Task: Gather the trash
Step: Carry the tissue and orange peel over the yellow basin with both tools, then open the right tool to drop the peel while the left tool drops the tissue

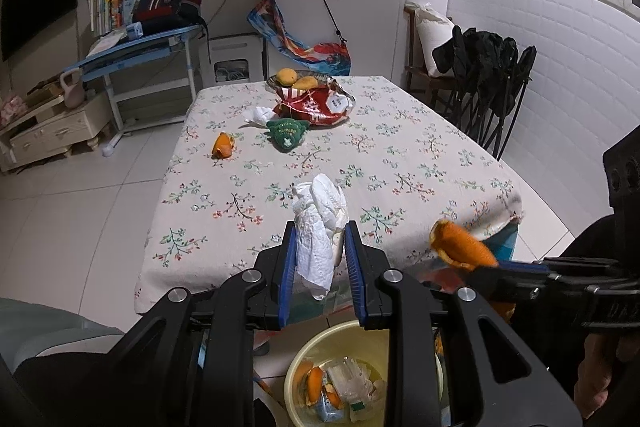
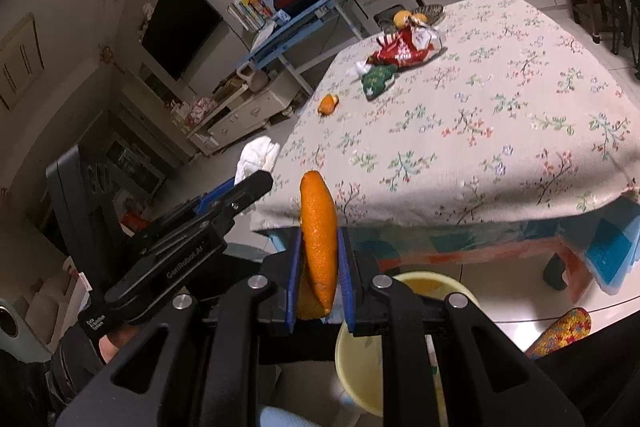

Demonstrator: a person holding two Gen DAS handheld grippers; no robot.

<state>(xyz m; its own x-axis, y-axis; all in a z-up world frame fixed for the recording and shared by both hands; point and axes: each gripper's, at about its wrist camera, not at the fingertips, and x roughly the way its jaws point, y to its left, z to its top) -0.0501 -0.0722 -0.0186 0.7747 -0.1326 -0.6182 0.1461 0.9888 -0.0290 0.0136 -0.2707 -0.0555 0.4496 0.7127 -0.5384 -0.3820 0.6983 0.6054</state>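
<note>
My left gripper (image 1: 320,239) is shut on a crumpled white tissue (image 1: 320,223), held above a yellow bin (image 1: 296,367) on the floor that holds peel and wrappers. My right gripper (image 2: 319,243) is shut on an orange peel (image 2: 318,231), also above the yellow bin (image 2: 348,363). The peel also shows in the left wrist view (image 1: 460,245), and the tissue in the right wrist view (image 2: 258,157). On the floral table (image 1: 400,155) lie another orange peel (image 1: 223,145), a green wrapper (image 1: 288,133), a white tissue (image 1: 260,115) and a red snack bag (image 1: 316,105).
A plate with mangoes (image 1: 296,78) stands at the table's far end. A blue desk with books and a bag (image 1: 152,39) is at the back left. Folded black chairs (image 1: 492,87) stand to the right of the table. A white cabinet (image 1: 360,7) is behind.
</note>
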